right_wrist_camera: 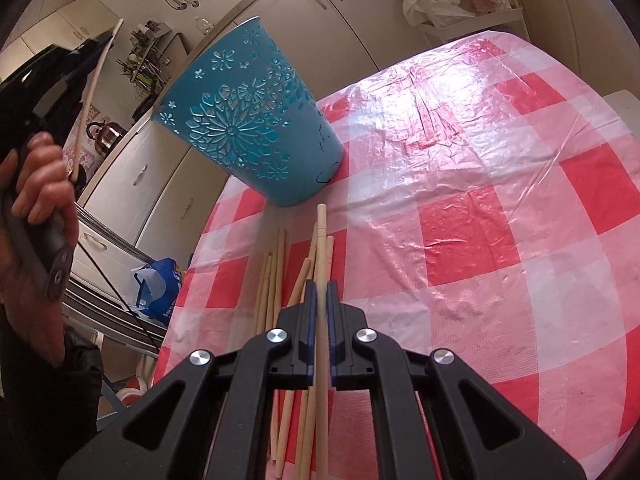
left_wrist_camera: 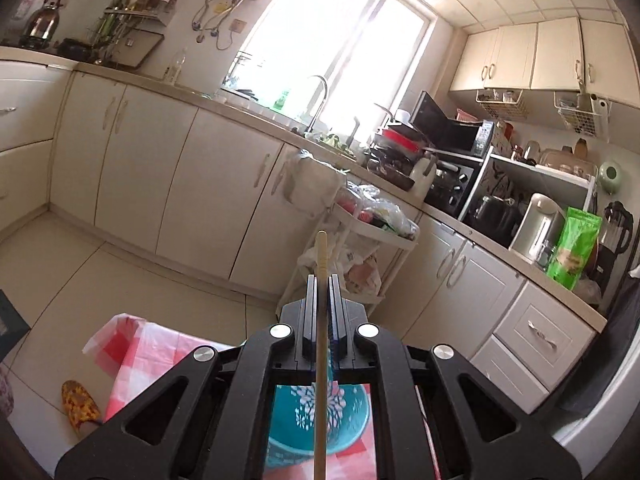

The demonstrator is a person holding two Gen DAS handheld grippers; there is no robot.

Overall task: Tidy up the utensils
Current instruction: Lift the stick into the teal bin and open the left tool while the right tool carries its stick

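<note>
My left gripper (left_wrist_camera: 321, 280) is shut on a wooden chopstick (left_wrist_camera: 321, 256) and holds it high above the teal perforated cup (left_wrist_camera: 320, 420), whose rim shows below the jaws. In the right wrist view the teal cup (right_wrist_camera: 256, 128) stands on the red-and-white checked tablecloth (right_wrist_camera: 460, 220), and the left gripper (right_wrist_camera: 86, 60) with its chopstick (right_wrist_camera: 94, 80) is up at the left. My right gripper (right_wrist_camera: 321, 286) is shut on another chopstick (right_wrist_camera: 321, 240), just above a pile of several chopsticks (right_wrist_camera: 276, 280) lying in front of the cup.
Kitchen cabinets and a counter with a sink (left_wrist_camera: 316, 120) run behind the table. A white trolley with bags (left_wrist_camera: 372, 232) stands near the table's far side. A blue bag (right_wrist_camera: 158, 288) and a slipper (left_wrist_camera: 80, 404) lie on the floor.
</note>
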